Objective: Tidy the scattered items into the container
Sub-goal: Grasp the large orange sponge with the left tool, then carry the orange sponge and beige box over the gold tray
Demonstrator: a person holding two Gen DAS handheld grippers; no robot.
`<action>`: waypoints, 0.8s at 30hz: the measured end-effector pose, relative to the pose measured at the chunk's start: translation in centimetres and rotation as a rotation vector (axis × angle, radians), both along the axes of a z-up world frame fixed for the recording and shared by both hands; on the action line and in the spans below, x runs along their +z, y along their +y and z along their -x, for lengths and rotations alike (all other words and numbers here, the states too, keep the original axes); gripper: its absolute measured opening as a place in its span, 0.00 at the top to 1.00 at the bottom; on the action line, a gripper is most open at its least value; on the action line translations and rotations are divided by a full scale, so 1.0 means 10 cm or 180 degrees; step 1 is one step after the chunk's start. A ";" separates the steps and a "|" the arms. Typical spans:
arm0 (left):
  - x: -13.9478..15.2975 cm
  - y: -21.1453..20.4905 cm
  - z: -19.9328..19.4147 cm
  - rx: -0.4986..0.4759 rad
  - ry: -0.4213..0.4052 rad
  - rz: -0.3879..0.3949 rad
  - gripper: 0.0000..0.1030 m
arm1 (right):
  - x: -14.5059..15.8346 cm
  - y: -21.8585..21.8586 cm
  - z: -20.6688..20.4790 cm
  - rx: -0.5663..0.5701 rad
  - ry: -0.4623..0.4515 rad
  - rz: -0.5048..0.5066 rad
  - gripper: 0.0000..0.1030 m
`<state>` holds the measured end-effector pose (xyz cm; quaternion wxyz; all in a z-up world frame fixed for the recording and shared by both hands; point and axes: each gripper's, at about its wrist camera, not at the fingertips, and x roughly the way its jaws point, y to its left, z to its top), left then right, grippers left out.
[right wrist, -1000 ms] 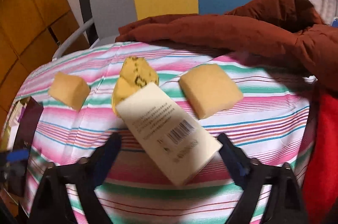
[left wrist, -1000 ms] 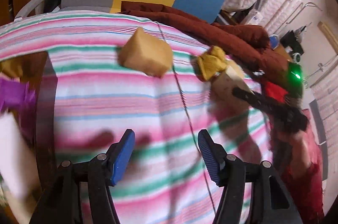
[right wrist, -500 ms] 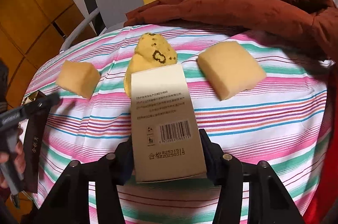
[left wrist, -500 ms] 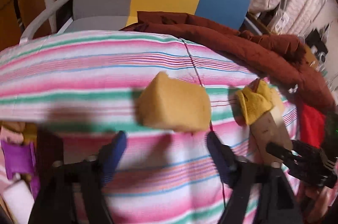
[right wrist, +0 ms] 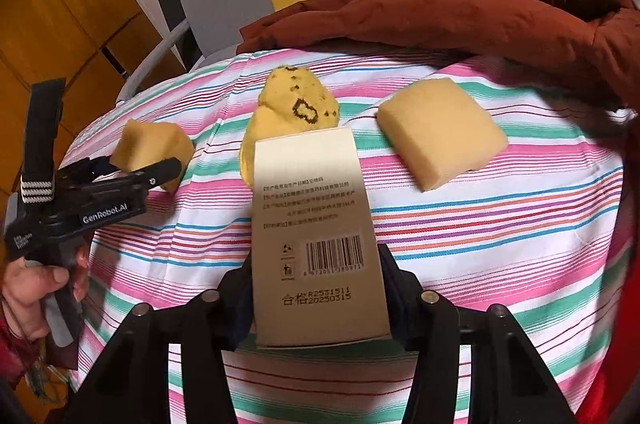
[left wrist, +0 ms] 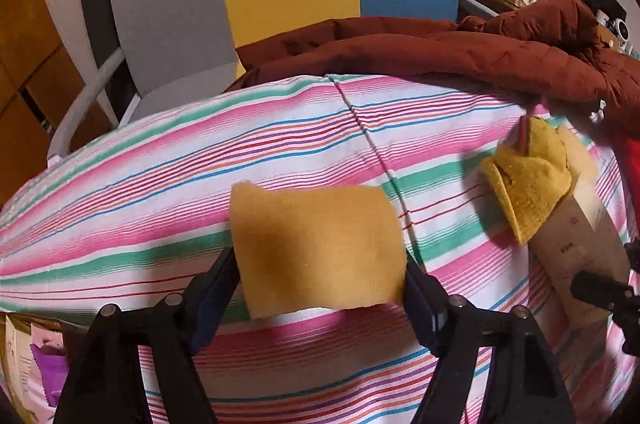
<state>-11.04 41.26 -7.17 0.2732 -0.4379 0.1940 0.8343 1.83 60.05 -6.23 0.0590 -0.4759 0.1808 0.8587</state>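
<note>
On the striped cloth (left wrist: 280,151), a yellow sponge block (left wrist: 316,244) is framed by the wide-spread left tool (left wrist: 316,288), its pads just beside the block's sides. Further right, a cardboard box (right wrist: 316,236) is clamped in the right tool (right wrist: 316,304), a yellow plush toy (right wrist: 296,103) touching its far end. A second sponge block (right wrist: 440,131) lies rightmost.
</note>
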 end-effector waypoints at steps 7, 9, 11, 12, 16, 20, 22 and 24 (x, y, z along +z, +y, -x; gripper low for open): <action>-0.06 -0.26 -0.27 0.0094 0.0123 -0.0331 0.35 | 0.02 0.01 -0.01 -0.0036 0.0058 -0.0001 0.49; -0.14 -0.34 -0.41 0.0139 0.0158 -0.0361 0.38 | 0.04 0.03 -0.01 -0.0065 0.0091 0.0020 0.49; -0.13 -0.39 -0.52 0.0124 0.0209 -0.0386 0.40 | 0.06 0.04 -0.02 -0.0092 0.0123 0.0021 0.50; -0.12 -0.43 -0.56 0.0104 0.0158 -0.0440 0.40 | 0.07 0.05 -0.03 -0.0117 0.0142 0.0011 0.50; -0.09 -0.58 -0.72 0.0091 0.0160 -0.0525 0.41 | 0.11 0.07 -0.06 -0.0192 0.0198 -0.0034 0.50; -0.09 -0.71 -0.91 0.0045 0.0158 -0.0545 0.41 | 0.16 0.13 -0.11 -0.0308 0.0278 0.0011 0.50; -0.11 -0.79 -0.97 0.0045 0.0135 -0.0572 0.41 | 0.19 0.14 -0.12 -0.0340 0.0314 -0.0040 0.50; -0.11 -0.87 -1.04 0.0039 0.0105 -0.0592 0.41 | 0.21 0.14 -0.13 -0.0367 0.0346 -0.0104 0.50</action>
